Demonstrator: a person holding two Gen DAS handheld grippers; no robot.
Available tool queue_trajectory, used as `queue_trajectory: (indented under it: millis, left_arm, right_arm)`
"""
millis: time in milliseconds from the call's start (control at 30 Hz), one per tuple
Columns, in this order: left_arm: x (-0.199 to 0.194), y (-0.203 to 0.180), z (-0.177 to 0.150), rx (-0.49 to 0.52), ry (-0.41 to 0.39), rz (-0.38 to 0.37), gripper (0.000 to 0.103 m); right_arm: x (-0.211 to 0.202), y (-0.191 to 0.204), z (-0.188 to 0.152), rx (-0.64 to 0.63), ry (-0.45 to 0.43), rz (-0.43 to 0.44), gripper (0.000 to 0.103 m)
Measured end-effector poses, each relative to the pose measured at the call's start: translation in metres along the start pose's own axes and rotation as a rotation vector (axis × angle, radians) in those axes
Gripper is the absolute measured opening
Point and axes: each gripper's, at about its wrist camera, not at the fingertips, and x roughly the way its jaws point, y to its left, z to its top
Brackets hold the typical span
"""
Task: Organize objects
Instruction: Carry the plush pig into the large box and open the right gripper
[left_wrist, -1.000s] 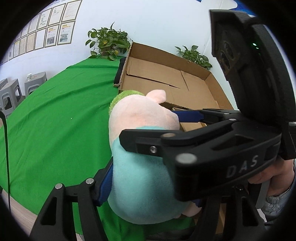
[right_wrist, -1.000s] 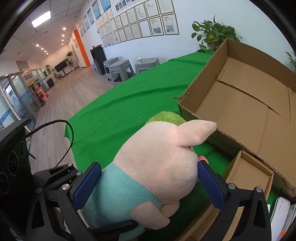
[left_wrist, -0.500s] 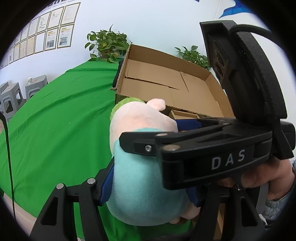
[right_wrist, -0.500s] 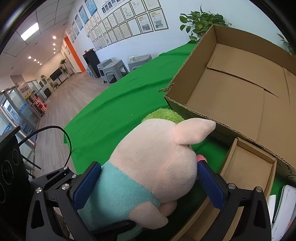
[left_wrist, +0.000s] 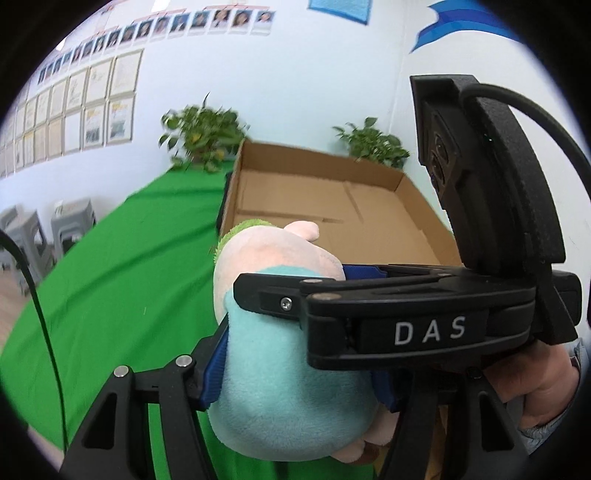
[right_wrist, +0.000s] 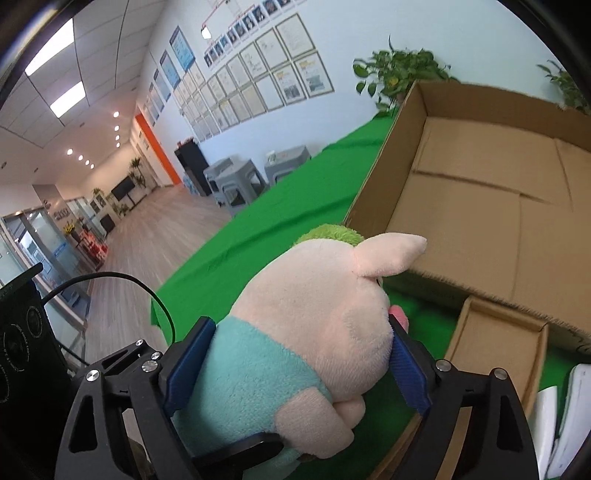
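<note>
A plush pig (left_wrist: 280, 387) with a pink head, teal shirt and green cap hangs above the green cloth. My left gripper (left_wrist: 299, 376) is shut on its teal body, blue pads pressed into both sides. From the right wrist view, my right gripper (right_wrist: 297, 365) has its jaws closing around the pig (right_wrist: 314, 314), one pad on the shirt and one on the head. The right gripper's black housing (left_wrist: 424, 328) crosses in front of the toy, with a hand (left_wrist: 535, 384) behind it. A large open cardboard box (right_wrist: 480, 221) lies just beyond the pig.
A small open cardboard box (right_wrist: 491, 350) sits in front of the large one, with white flat items (right_wrist: 554, 424) to its right. Green cloth (left_wrist: 110, 277) covers the table. Potted plants (left_wrist: 203, 136) stand behind the large box (left_wrist: 325, 199), grey stools (right_wrist: 240, 177) beyond the table's far edge.
Both grippers have risen with the pig and tilted upward, showing more wall. The right gripper's pads have drawn in from a wide stance onto the toy's sides.
</note>
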Motion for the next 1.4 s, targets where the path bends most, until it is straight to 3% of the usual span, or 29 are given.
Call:
queue_trajectory:
  millis: [167, 367, 467, 633, 733, 1000, 1233, 1400]
  left_arm:
    - [0.014, -0.015, 0.035, 0.065, -0.071, -0.051, 0.063]
    - [0.025, -0.030, 0.096, 0.142, -0.191, -0.169, 0.063]
    - [0.031, -0.031, 0.120, 0.170, -0.247, -0.186, 0.063]
    - [0.053, -0.027, 0.137, 0.157, -0.257, -0.196, 0.063]
    - [0.068, -0.016, 0.133, 0.116, -0.216, -0.193, 0.063]
    - [0.102, 0.010, 0.104, -0.006, -0.104, -0.160, 0.063]
    - [0.133, 0.036, 0.084, -0.110, -0.011, -0.124, 0.063]
    - [0.140, 0.048, 0.070, -0.169, 0.059, -0.094, 0.064]
  right_arm:
    - [-0.033, -0.007, 0.027, -0.017, -0.097, -0.065, 0.082]
    - [-0.095, -0.011, 0.080, -0.063, -0.268, -0.186, 0.078]
    - [-0.123, -0.004, 0.108, -0.107, -0.341, -0.243, 0.076]
    - [-0.133, -0.007, 0.140, -0.122, -0.370, -0.278, 0.074]
    - [-0.117, -0.015, 0.155, -0.108, -0.339, -0.273, 0.073]
    - [-0.007, -0.062, 0.177, -0.037, -0.211, -0.227, 0.069]
    - [0.071, -0.092, 0.175, -0.026, -0.111, -0.202, 0.065]
    - [0.122, -0.107, 0.154, -0.033, -0.054, -0.192, 0.064]
